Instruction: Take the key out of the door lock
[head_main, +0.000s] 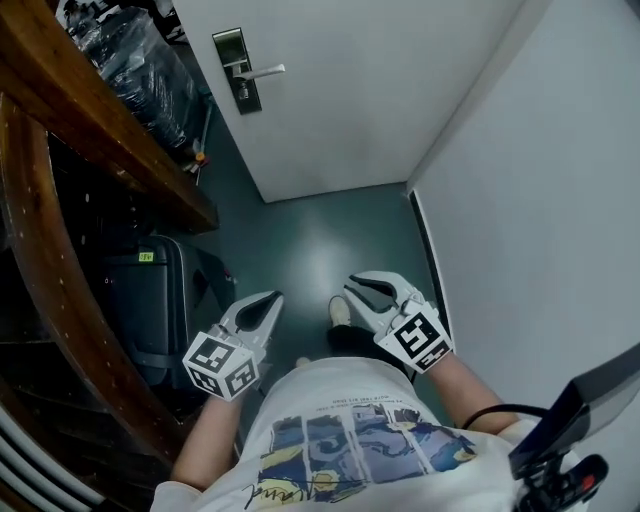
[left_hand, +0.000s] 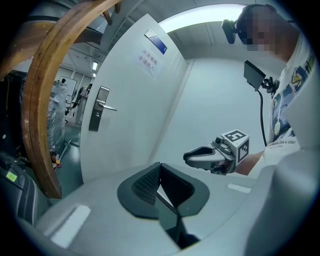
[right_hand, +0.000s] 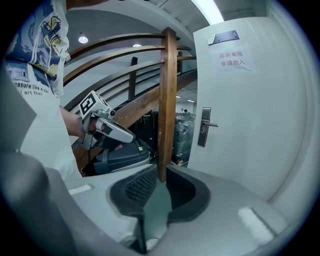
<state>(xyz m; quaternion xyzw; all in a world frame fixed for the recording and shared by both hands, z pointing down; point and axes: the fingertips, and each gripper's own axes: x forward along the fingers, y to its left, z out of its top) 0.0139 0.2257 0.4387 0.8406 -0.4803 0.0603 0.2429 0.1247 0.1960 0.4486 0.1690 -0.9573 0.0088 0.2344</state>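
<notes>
far left – a curved wooden railing (head_main: 60, 250) runs down the frame. a plastic-wrapped bundle (head_main: 130, 60) sits behind it at the top, and a dark suitcase (head_main: 150, 300) stands on the floor (head_main: 320, 240) below it.

next over, the lock plate (head_main: 240, 72) is on the left edge of the white door (head_main: 400, 90), with a lever handle (head_main: 265, 71) pointing right from it. key: too small to make out at the lock in any view. a paper notice (right_hand: 232, 59) is stuck high on the door.

left gripper (head_main: 272, 300) is held low in front of the person's printed shirt (head_main: 340, 440), tip aimed toward the door and well apart from it. its jaws are pressed together with nothing in them.

a shoe (head_main: 340, 310) shows on the teal floor between the two tools, just beside the right one.

right gripper (head_main: 352, 292) is about level with the left, also well apart from the door – its jaws stand a little apart, with nothing between the pads.

a plain white wall (head_main: 540, 200) fills the right side.
</notes>
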